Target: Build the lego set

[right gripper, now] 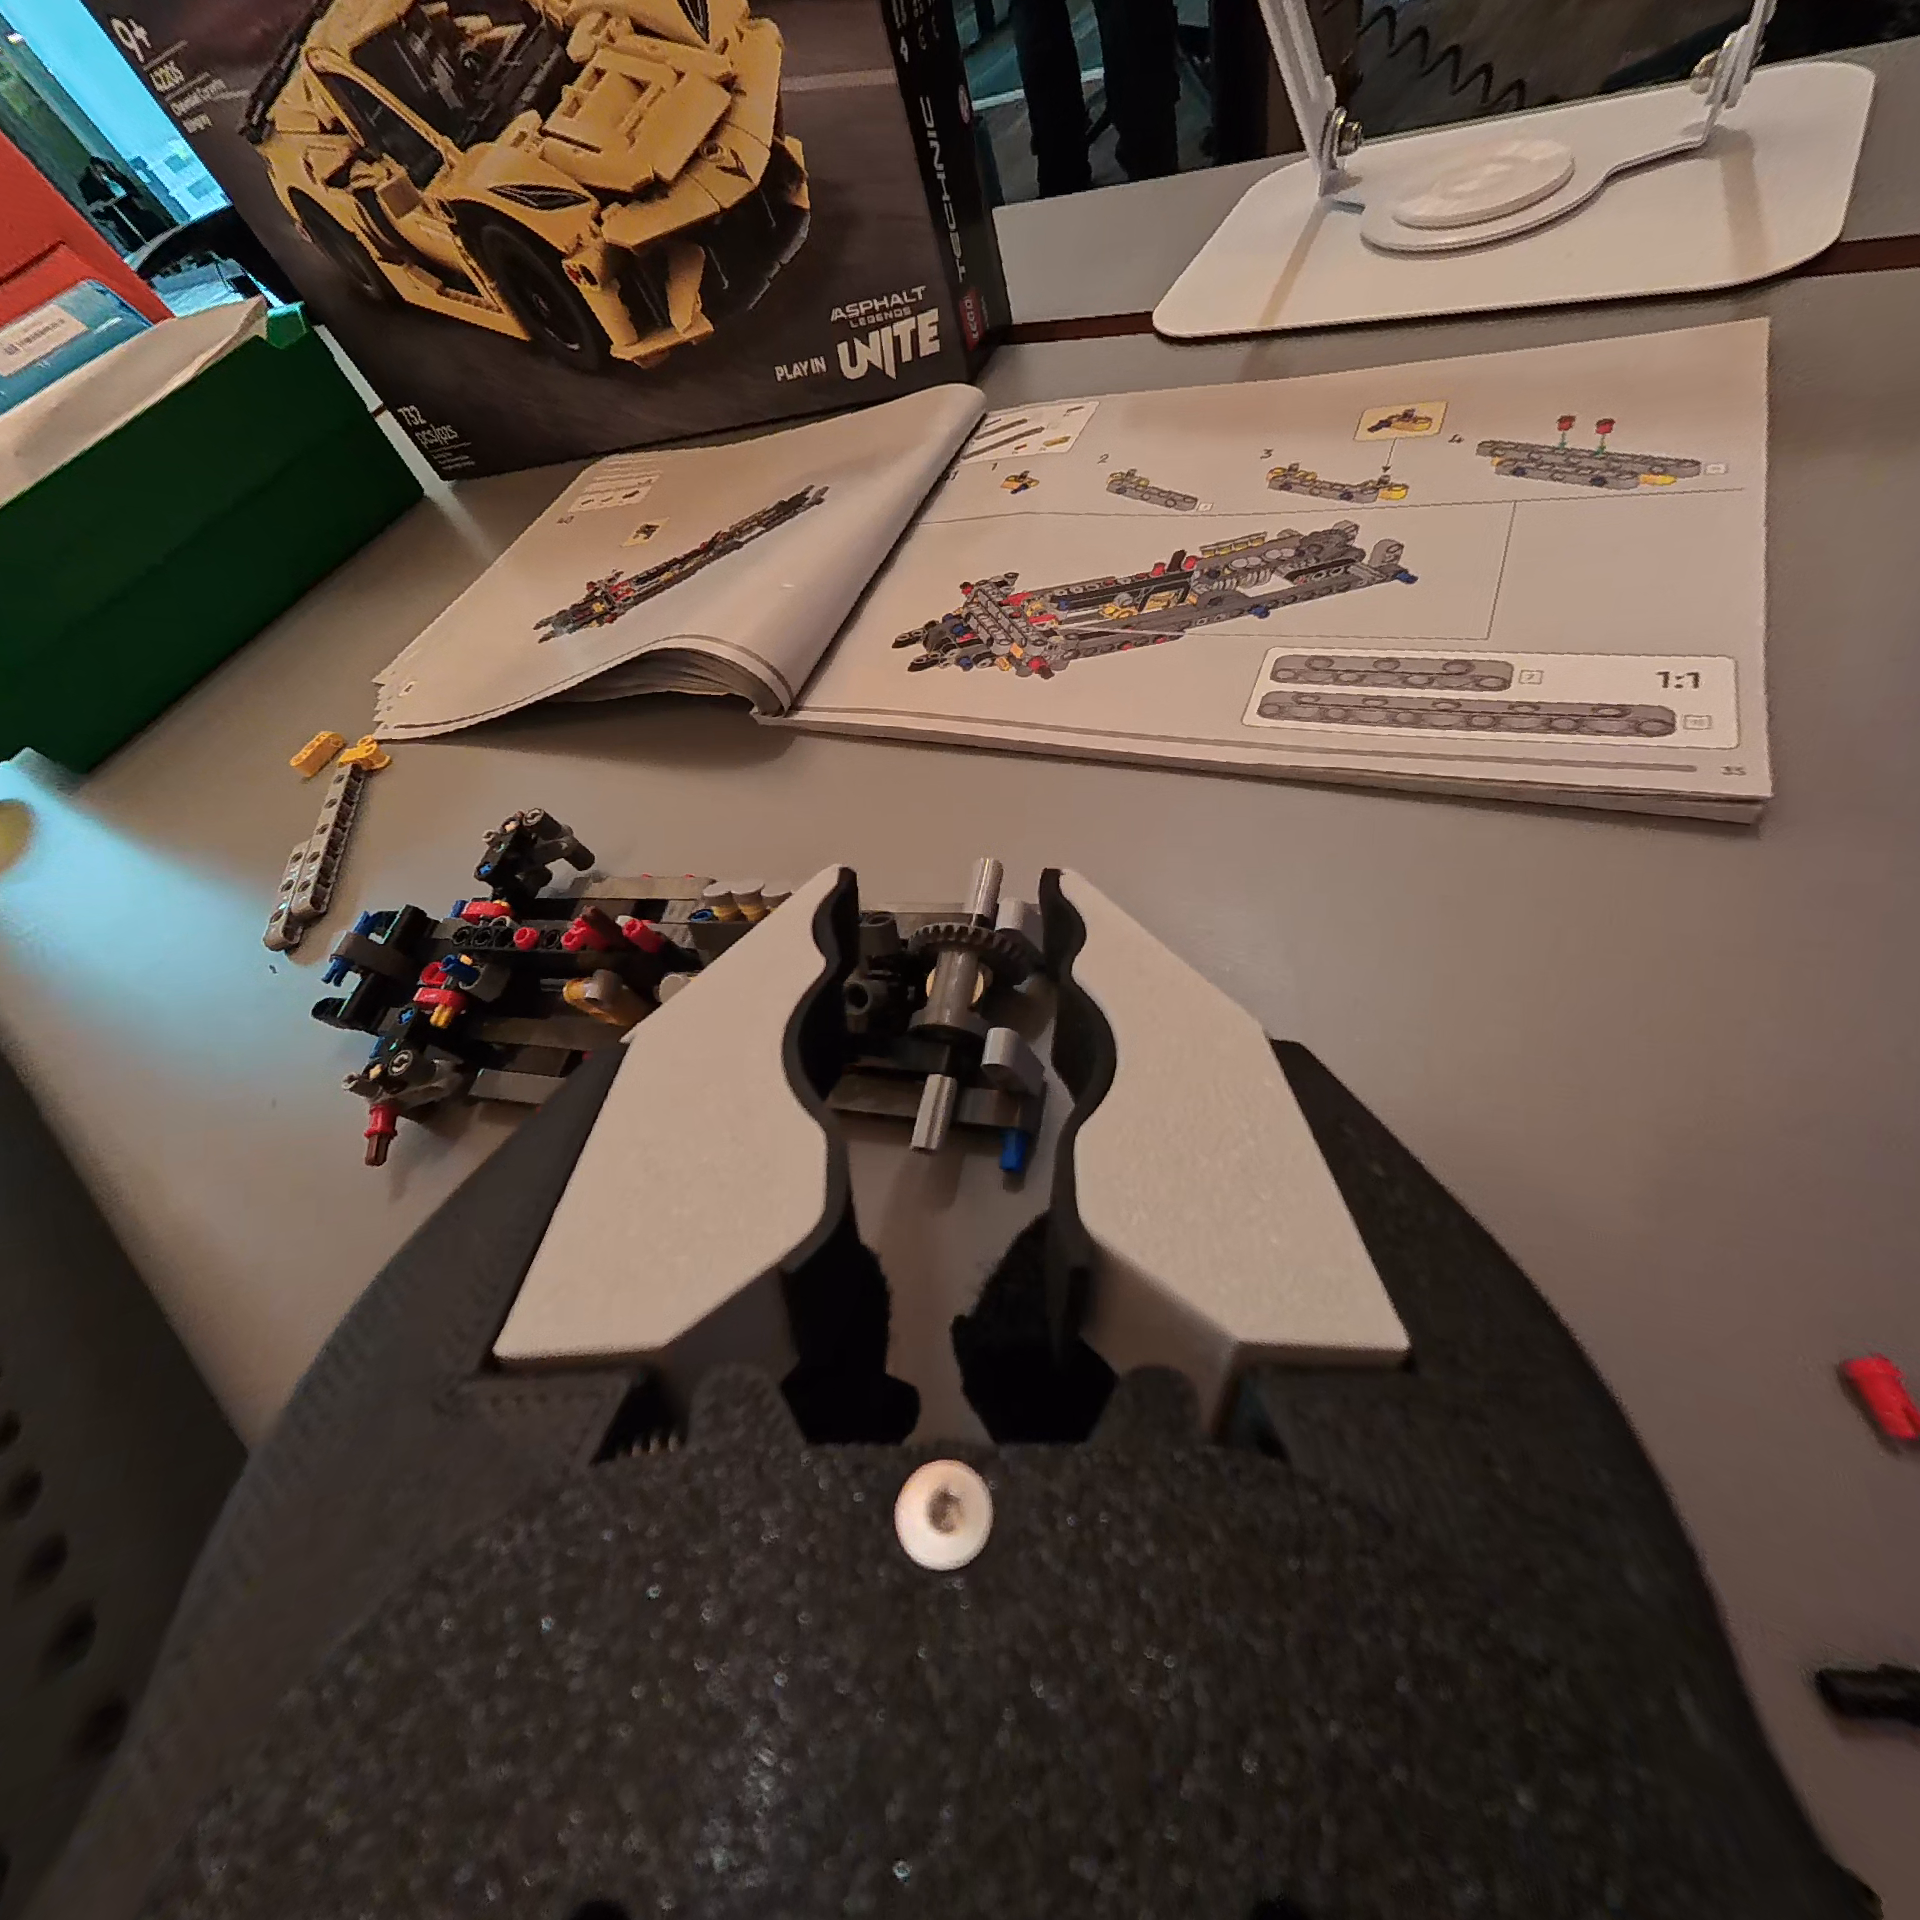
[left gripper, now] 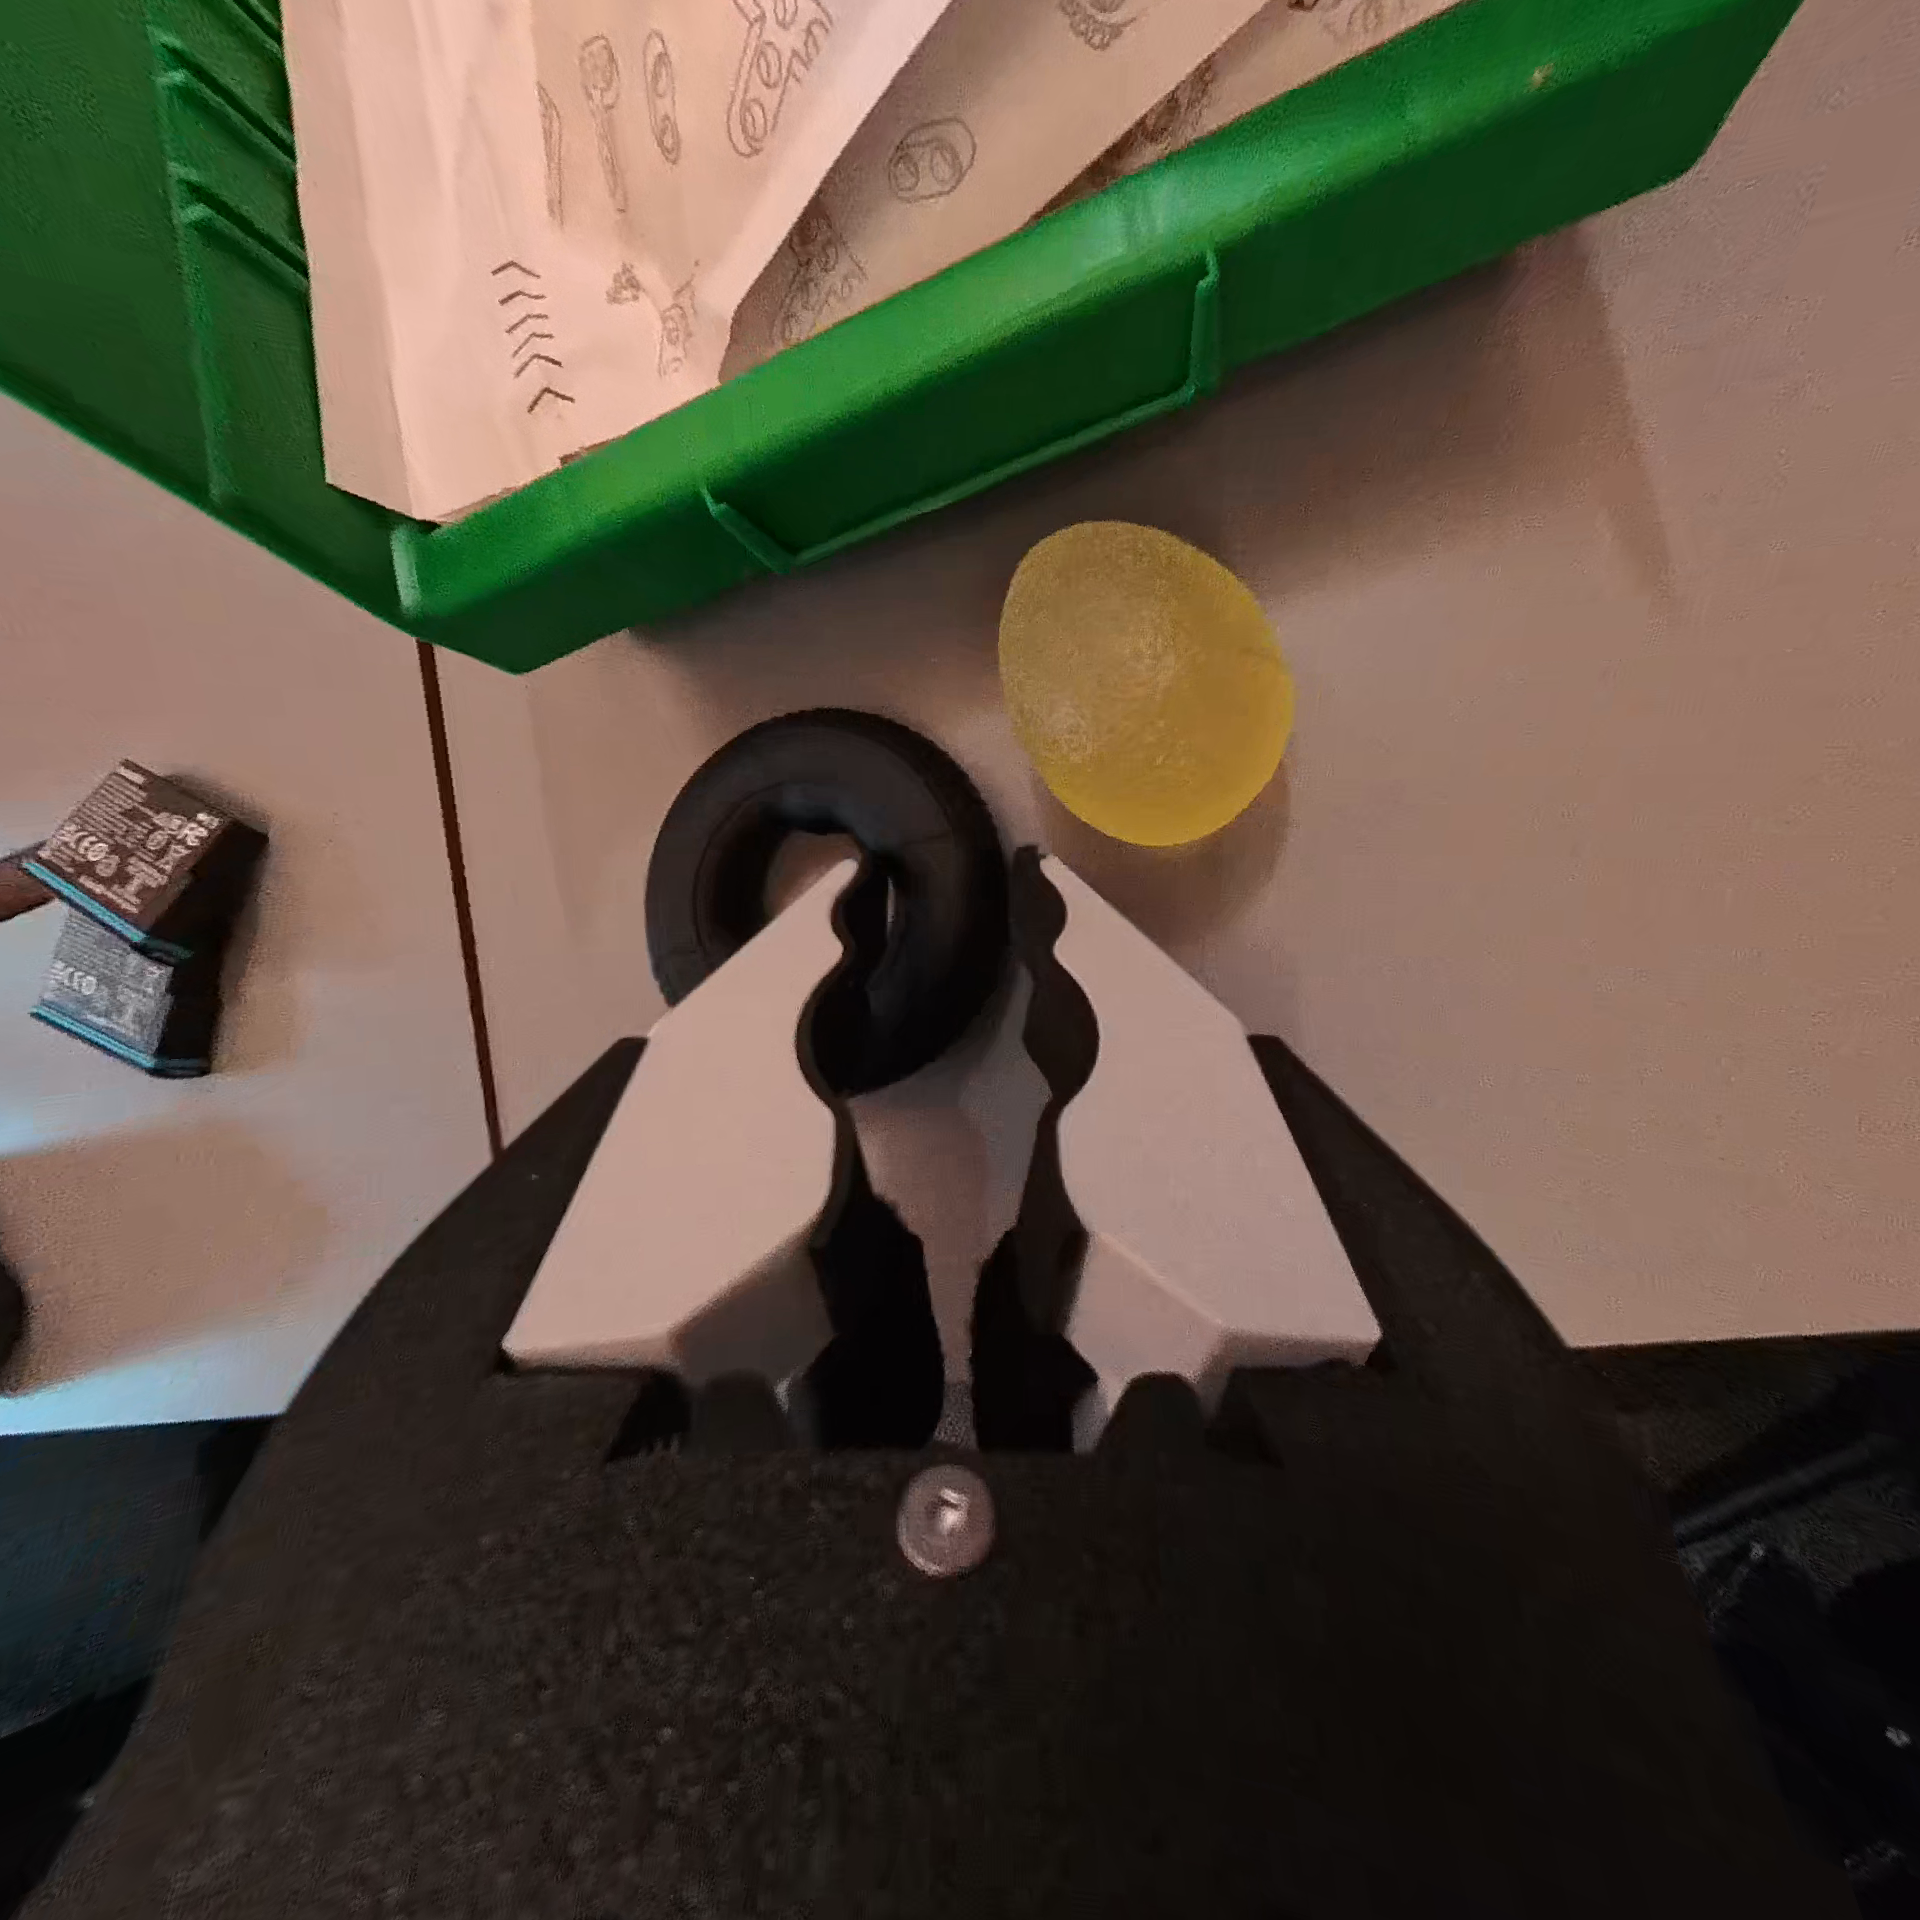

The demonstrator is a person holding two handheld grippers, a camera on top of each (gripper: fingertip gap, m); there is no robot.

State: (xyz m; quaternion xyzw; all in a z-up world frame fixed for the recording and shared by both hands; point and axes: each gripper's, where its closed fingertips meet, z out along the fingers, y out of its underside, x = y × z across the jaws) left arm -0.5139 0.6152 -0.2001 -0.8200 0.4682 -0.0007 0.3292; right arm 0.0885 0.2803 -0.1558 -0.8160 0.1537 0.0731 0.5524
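In the left wrist view my left gripper (left gripper: 940, 868) is shut on a black rubber tyre (left gripper: 727, 810). One finger sits in the tyre's hole and the other outside its right wall, low over the table. In the right wrist view my right gripper (right gripper: 945, 883) straddles the rear end of the partly built lego chassis (right gripper: 520, 966), which lies on the grey table. Its fingers close on the part with a grey axle and gear (right gripper: 961, 977). A loose grey beam (right gripper: 317, 852) and yellow pieces (right gripper: 317, 750) lie left of the chassis.
A green bin (left gripper: 935, 447) holding paper bags (left gripper: 499, 208) sits just beyond the tyre, with a yellow egg-shaped ball (left gripper: 1143, 681) beside it. An open instruction booklet (right gripper: 1247, 603), the set's box (right gripper: 582, 208) and a white stand (right gripper: 1507, 208) lie behind the chassis. A red piece (right gripper: 1881, 1392) lies at right.
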